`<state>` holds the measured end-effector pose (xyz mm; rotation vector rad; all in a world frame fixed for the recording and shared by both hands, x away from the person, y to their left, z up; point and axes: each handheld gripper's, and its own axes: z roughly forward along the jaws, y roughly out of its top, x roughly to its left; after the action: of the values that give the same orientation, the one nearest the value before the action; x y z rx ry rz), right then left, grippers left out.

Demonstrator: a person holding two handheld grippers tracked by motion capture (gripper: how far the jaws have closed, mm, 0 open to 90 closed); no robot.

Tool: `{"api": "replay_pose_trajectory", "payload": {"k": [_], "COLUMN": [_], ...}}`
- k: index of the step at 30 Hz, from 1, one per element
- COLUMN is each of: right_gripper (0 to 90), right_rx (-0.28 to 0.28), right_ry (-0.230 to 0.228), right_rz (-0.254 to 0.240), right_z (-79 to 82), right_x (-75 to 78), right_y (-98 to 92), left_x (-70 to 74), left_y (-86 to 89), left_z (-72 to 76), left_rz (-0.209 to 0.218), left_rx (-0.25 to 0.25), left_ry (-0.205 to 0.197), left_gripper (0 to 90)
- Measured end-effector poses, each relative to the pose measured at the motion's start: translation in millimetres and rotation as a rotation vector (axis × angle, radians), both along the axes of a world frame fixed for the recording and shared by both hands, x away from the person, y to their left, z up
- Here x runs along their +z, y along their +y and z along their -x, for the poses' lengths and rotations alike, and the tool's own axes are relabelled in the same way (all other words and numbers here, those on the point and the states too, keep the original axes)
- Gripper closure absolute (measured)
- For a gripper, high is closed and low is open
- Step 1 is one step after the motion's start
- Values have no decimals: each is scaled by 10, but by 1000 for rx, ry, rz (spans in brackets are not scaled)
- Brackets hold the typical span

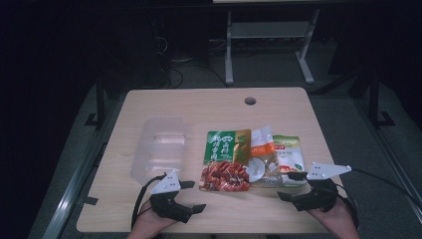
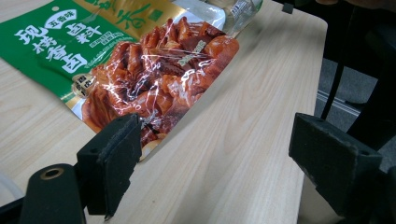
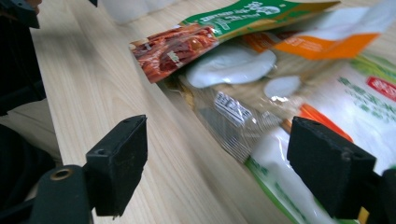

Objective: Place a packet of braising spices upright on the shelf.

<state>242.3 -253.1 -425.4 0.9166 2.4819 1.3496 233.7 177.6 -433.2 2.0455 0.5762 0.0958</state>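
Left gripper: we see jaws spread, empty, just left of the red-and-green packet.
Right gripper: jaws spread, empty, beside the white packet, right of that red-and-green packet.
Plastic box: left of it.

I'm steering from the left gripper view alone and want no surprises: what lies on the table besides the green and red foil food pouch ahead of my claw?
Observer: A clear plastic tray sits on the light wooden table, left of the green and red foil pouch in the high view.
Operator: And on its other side?
Observer: Two more overlap there: an orange and white pouch, then a white and green pouch.
Operator: Where is the right claw?
Observer: The right claw is open, aimed at the white and green pouch's near edge, gripping nothing.
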Motion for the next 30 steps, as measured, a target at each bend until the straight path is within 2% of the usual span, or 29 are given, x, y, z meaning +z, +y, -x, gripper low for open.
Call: {"api": "replay_pose_trajectory", "payload": {"k": [2, 5, 8, 11, 17, 19, 21, 22, 24, 26, 28, 29, 30], "right_gripper": [202, 138, 138, 137, 142, 146, 158, 156, 155, 137, 137, 140, 145], "right_rx": [4, 8, 11, -8, -21, -16, 4, -6, 18, 10, 11, 14, 34], "right_ry": [1, -16, -27, -72, -82, -82, -87, -89, -63, -94, -91, -81, -46], "right_rz": [-5, -16, -9, 14, 28, 27, 47, 55, 59, 71, 69, 69, 74], "right_z": [-11, -70, -100, -148, -263, -286, -365, -382, -430, -469, -515, -533, -571], "right_x": [11, 63, 107, 202, 316, 334, 394, 412, 431, 431, 424, 414, 407], "right_y": [17, 92, 138, 216, 283, 299, 371, 398, 445, 509, 549, 570, 587], "left_x": [-1, 2, 7, 12, 25, 25, 35, 36, 35, 39, 47, 49, 51], "left_y": [4, -1, -11, -6, 4, 4, 2, 0, -6, -10, -8, -8, -7], "left_z": [0, 3, 9, 13, 19, 19, 31, 34, 36, 41, 50, 55, 56], "left_rz": [8, 10, 0, -2, -1, -1, -6, -8, -11, -11, -11, -9, -8], "left_rx": [1, -5, -6, -9, -2, -1, -3, -4, -3, -1, -1, 0, 0], "left_ry": [6, 4, -7, -10, -12, -12, -23, -25, -30, -33, -38, -38, -38], "left_gripper": [169, 169, 169, 170, 170, 170, 170, 170, 170, 171, 170, 170, 171]}}
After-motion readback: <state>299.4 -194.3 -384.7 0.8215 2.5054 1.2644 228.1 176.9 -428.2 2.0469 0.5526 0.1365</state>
